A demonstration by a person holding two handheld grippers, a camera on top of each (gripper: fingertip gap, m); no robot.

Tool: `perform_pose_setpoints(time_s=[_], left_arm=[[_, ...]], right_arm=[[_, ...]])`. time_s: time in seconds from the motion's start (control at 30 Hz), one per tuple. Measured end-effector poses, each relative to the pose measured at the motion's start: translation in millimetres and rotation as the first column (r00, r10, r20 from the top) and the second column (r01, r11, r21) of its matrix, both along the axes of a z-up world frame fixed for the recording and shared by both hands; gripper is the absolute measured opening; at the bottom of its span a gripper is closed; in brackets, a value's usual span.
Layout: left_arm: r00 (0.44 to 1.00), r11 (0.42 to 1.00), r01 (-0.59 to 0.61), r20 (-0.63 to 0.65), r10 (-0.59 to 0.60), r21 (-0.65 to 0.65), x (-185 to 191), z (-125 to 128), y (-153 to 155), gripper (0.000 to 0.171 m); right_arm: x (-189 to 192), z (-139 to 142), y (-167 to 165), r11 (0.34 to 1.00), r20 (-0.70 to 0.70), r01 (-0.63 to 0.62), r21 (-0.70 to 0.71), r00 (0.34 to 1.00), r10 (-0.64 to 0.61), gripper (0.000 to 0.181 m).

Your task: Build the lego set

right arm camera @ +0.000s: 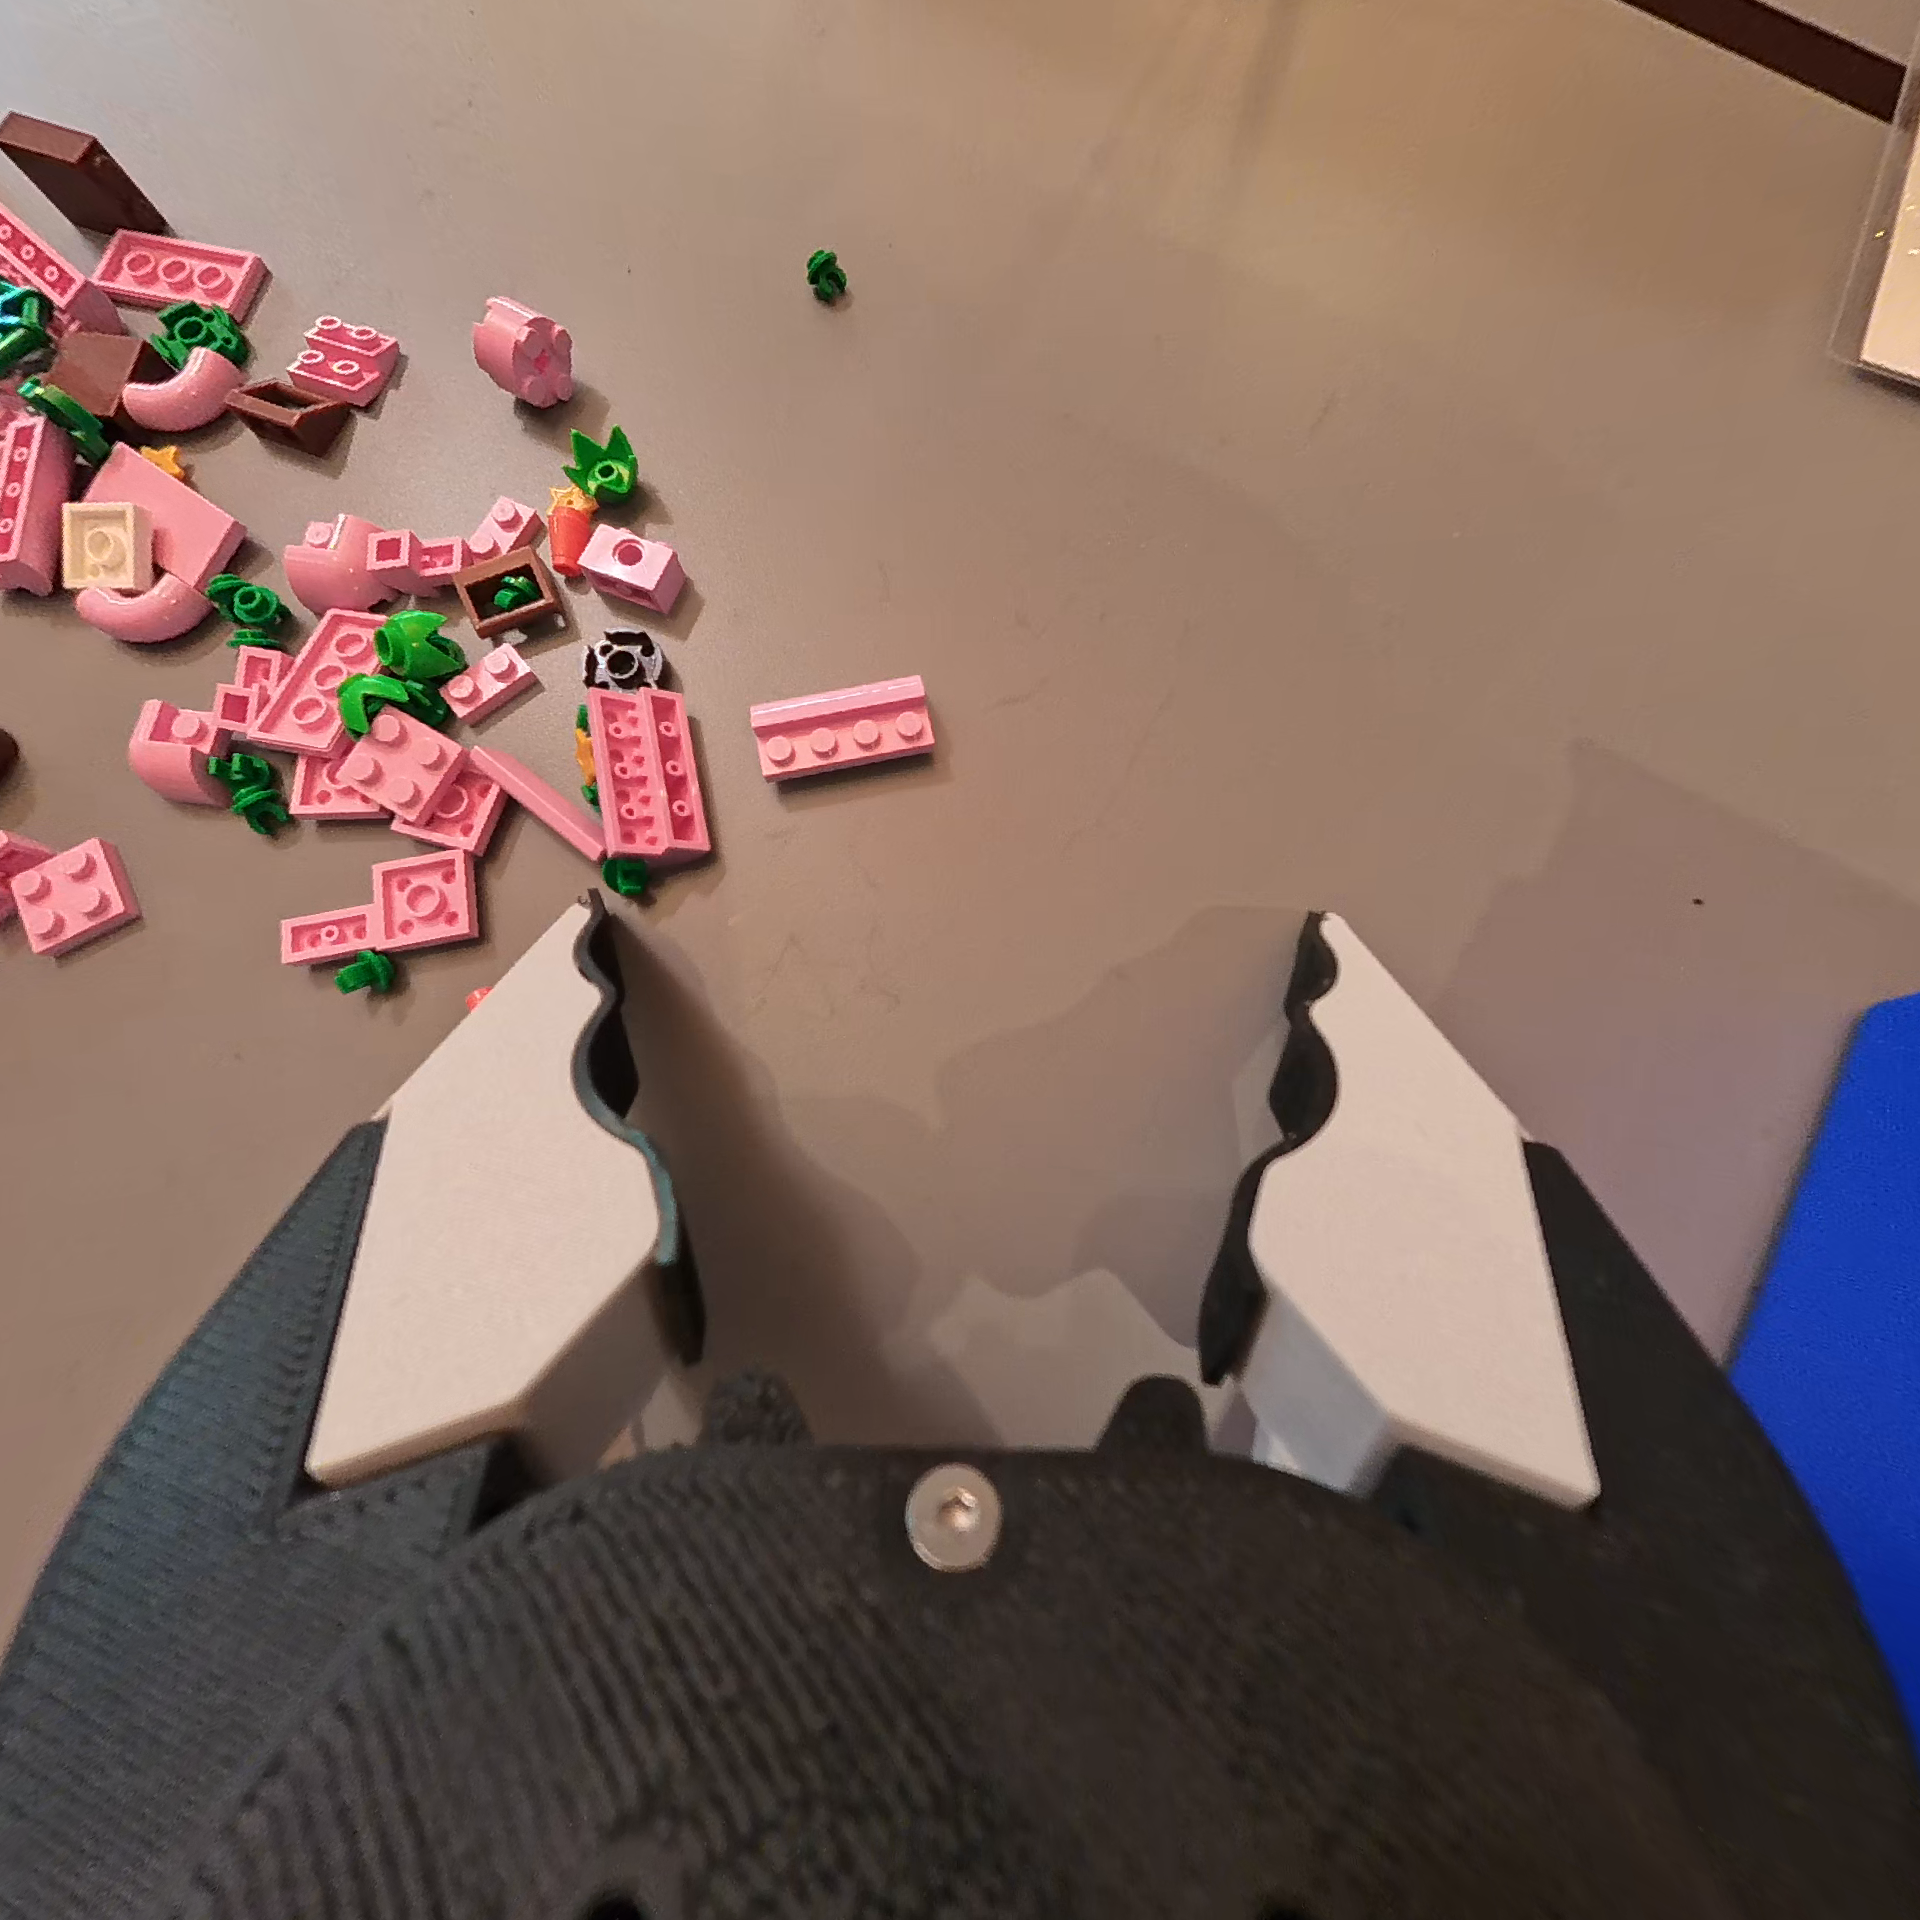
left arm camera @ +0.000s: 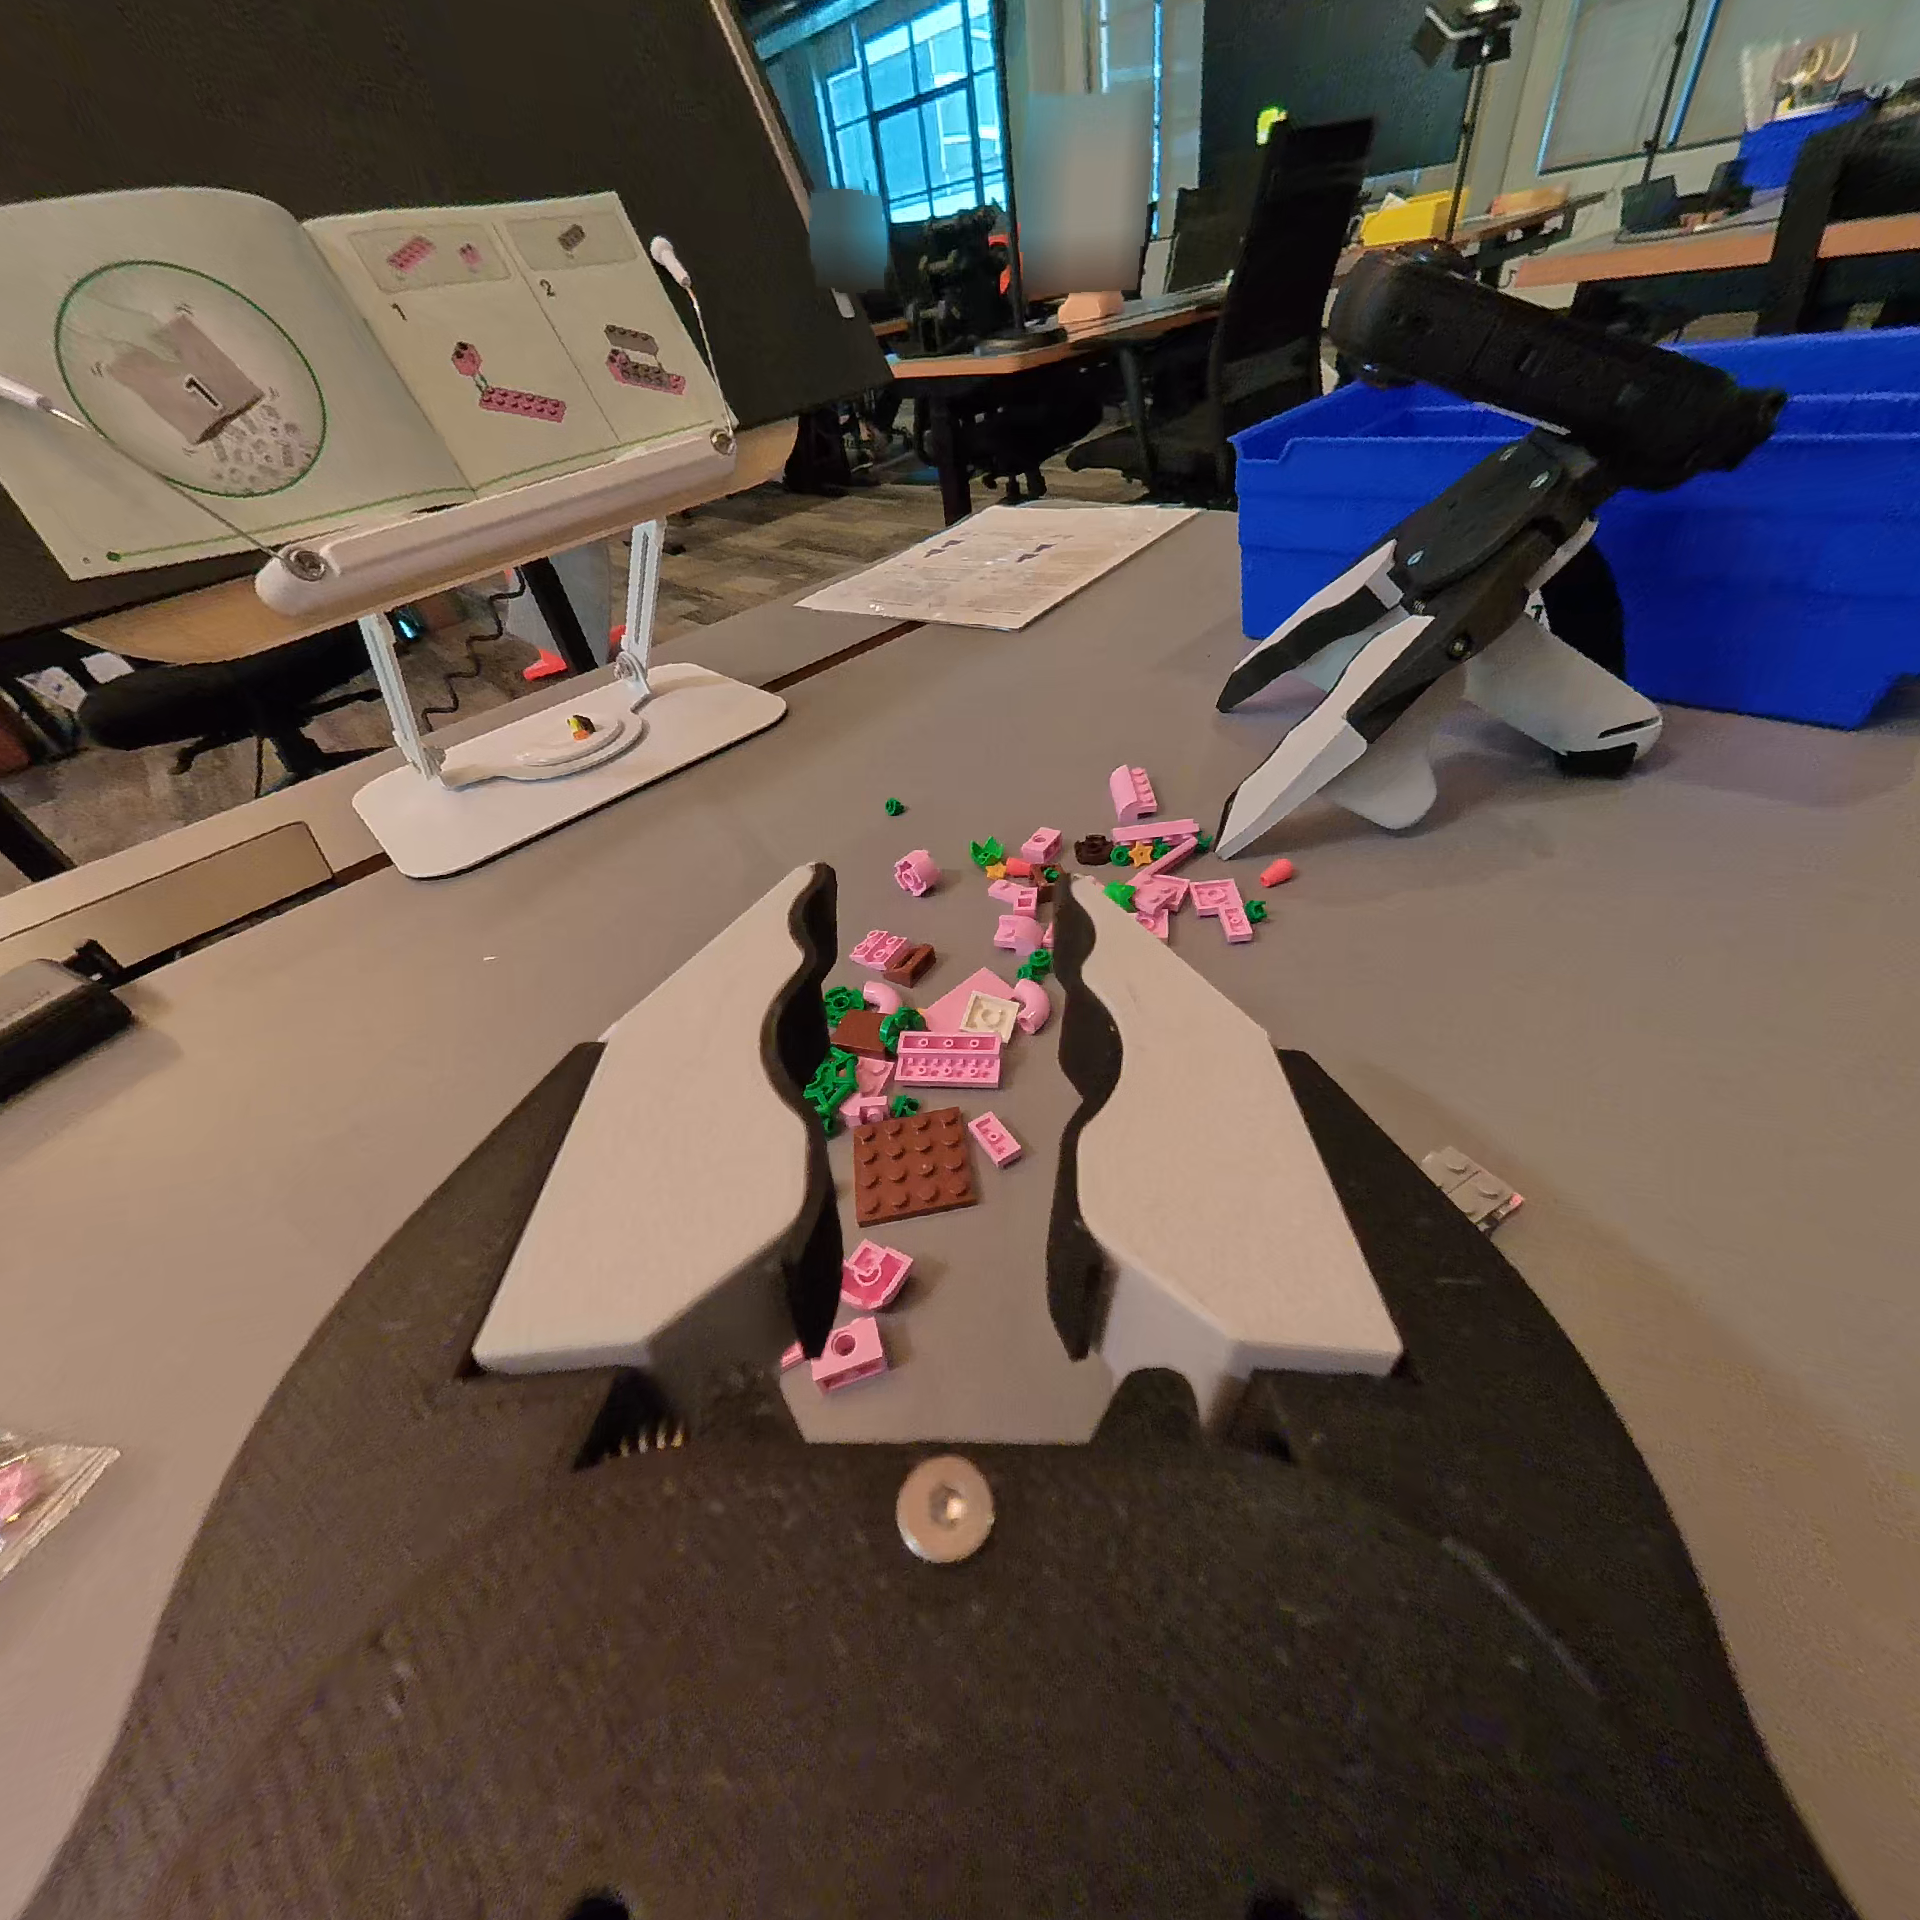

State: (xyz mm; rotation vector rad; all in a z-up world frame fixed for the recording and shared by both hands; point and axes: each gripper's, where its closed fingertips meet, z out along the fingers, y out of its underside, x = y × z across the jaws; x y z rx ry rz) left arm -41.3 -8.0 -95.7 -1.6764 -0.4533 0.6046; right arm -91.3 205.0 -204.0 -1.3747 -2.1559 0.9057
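I am holding my left claw (left arm camera: 945, 883) low and nearly level over the grey table (left arm camera: 1558, 1091), its fingers parted by a moderate gap and gripping nothing. Between and just ahead of those fingers the loose lego pieces (left arm camera: 956, 997) are lying in a scatter: a brown square plate (left arm camera: 914, 1166) is sitting in the gap nearest me, a pink plate (left arm camera: 948, 1060) just beyond it, and small green bits around both.

I am tilting my right claw (right arm camera: 956, 920) steeply down at the table, jaws spread wide and empty, bare tabletop between them. Its left fingertip (right arm camera: 592, 914) is hovering just beside a green stud at the near edge of the pile (right arm camera: 343, 675). A pink plate with a raised rail (right arm camera: 844, 727) is lying ahead, apart from the heap, and a pair of long pink bricks (right arm camera: 649, 779) is lying just left of it.

Seen from my left claw, the right claw (left arm camera: 1226, 769) is coming in from the far right, tips at the pile's far edge. Behind it a blue bin (left arm camera: 1766, 540) is standing. Ahead to the left, an open instruction booklet (left arm camera: 343, 353) is resting on a white stand (left arm camera: 571, 748), and a printed sheet (left arm camera: 997, 561) is lying farther ahead.
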Motion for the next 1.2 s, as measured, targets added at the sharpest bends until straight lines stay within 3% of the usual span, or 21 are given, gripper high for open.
perform_pose_setpoints(time_s=[0.17,0.33,0.6,0.77,0.93,1.2], left_arm=[[0.999,0.999,-0.037,-0.017,0.037,-0.032,-4.1,-1.6,-0.8,0.039],[0.995,0.992,-0.048,0.079,0.057,-0.114,-16.1,-19.1,9.0,0.041],[0.973,0.978,-0.108,0.181,0.14,-0.177,-32.1,-25.3,27.3,0.041],[0.948,0.964,-0.173,0.232,0.219,-0.203,-39.2,-22.0,27.2,0.041],[0.937,0.93,-0.223,0.199,0.287,-0.293,-48.9,-12.1,24.2,0.041],[0.948,0.95,-0.181,0.212,0.237,-0.253,-65.7,-10.5,60.6,0.039]], right_arm=[[0.0,0.0,0.0,1.0,0.0,0.0,0.0,1.0,0.0,0.127],[-0.1,0.1,0.0,1.0,0.0,0.0,0.0,1.0,0.0,0.126],[-0.1,0.1,0.1,1.0,0.0,0.0,0.0,1.0,0.0,0.126],[-0.1,0.1,0.1,1.0,0.0,0.0,0.0,1.0,0.0,0.126],[-0.1,0.1,0.1,1.0,0.0,0.0,0.0,1.0,0.0,0.126],[-0.2,0.1,0.1,1.0,0.0,0.0,0.0,1.0,0.0,0.126]])
